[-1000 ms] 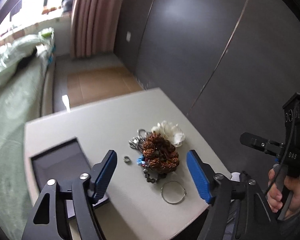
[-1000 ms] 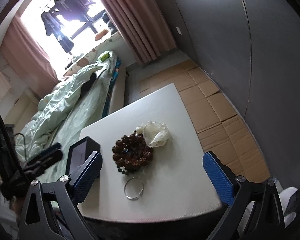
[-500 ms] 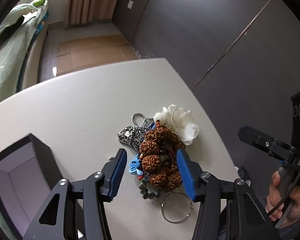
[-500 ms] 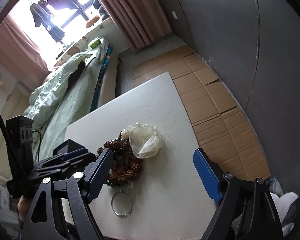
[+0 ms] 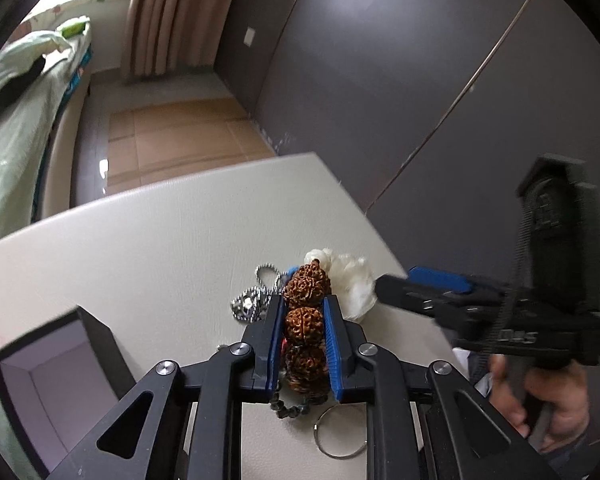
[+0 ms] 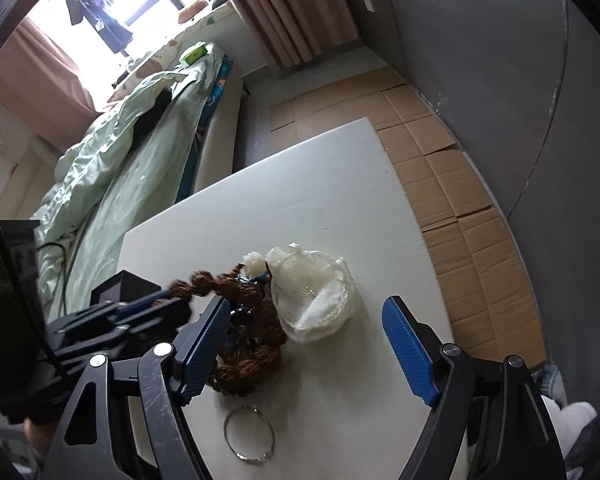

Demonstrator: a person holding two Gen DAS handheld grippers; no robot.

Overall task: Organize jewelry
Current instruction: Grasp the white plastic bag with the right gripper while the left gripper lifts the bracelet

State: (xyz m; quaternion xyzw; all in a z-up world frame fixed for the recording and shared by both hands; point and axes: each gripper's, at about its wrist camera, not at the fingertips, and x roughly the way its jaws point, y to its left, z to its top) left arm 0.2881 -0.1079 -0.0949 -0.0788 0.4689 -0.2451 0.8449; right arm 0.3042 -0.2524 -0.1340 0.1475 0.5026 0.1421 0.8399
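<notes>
Left wrist view shows our left hand-held gripper clamped on the string of large brown wrinkled seed beads, its blue pads pressed against both sides of one bead while more beads run ahead and beneath; the string sits over the pale grey surface, just beside a silver ball chain on its left and a white fabric flower on its right; a thin silver wire bangle lies on the surface nearer to us, and a strand of small dark beads hangs below the pads; an open black jewelry box with a grey lining stands to the left, apart from the pile; from the right wrist view, our right hand-held gripper hangs above the surface with its blue fingers spread wide, holding nothing, the brown beads and the flower lying between and ahead of them; a bed with a pale green quilt stands beyond the surface.
</notes>
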